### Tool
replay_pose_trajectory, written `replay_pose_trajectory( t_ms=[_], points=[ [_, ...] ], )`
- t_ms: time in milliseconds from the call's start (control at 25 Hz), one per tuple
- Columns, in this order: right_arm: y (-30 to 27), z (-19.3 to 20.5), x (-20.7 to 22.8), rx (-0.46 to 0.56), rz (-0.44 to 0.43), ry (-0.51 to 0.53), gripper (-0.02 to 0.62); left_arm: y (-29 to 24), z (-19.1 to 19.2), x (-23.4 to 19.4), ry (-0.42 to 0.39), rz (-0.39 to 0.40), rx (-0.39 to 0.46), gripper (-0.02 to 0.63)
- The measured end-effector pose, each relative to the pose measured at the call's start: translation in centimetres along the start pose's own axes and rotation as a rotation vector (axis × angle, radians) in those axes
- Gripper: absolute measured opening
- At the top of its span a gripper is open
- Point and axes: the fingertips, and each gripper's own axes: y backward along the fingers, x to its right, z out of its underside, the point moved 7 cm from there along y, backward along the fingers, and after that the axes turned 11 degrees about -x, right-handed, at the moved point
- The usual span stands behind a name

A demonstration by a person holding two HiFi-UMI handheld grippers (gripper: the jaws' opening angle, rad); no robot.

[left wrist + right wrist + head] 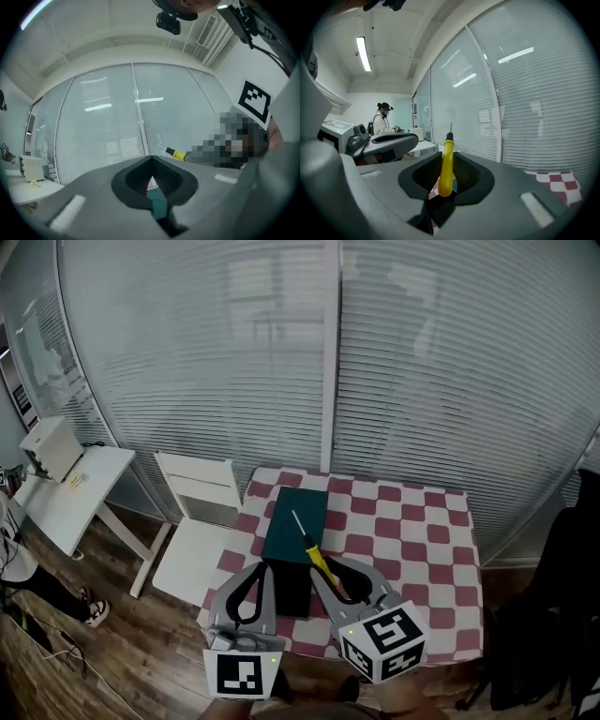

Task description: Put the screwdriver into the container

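Mid-carry: right tongs (446,157) pinch the screwdriver (446,174), left tongs (151,163) pressed together, seemingly empty; next, lower it into the container (295,517) just ahead.

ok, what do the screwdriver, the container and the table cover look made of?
Screwdriver: smooth, slightly glossy yellow handle, likely plastic; thin grey shaft, probably metal.
Container: dark teal, matte, flat faces with no glare; plastic or card, can't tell which.
Table cover: red-and-white check pattern lying flat; cloth or vinyl, finish unclear from this far.
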Motion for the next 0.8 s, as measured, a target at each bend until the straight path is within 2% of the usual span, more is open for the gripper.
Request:
replay_pose_trajectory(
  t_ms=[280, 440, 800],
  points=[
    [-4.4, 1.6, -1.2, -0.058, 0.073, -0.058, 0.098, -1.1, 1.3, -4.3, 0.037, 0.082, -0.025, 0.000],
    [-6.0, 4.0, -2.3, -0.119, 0.103, -0.104, 0.098, -0.9, 2.7, -5.4, 0.063, 0.137, -0.065, 0.000],
    [-9.4, 10.3, -2.9, -0.272, 0.131, -0.173, 0.098, -1.7, 6.3, -7.0, 0.083, 0.194, -0.137, 0.000]
  ],
)
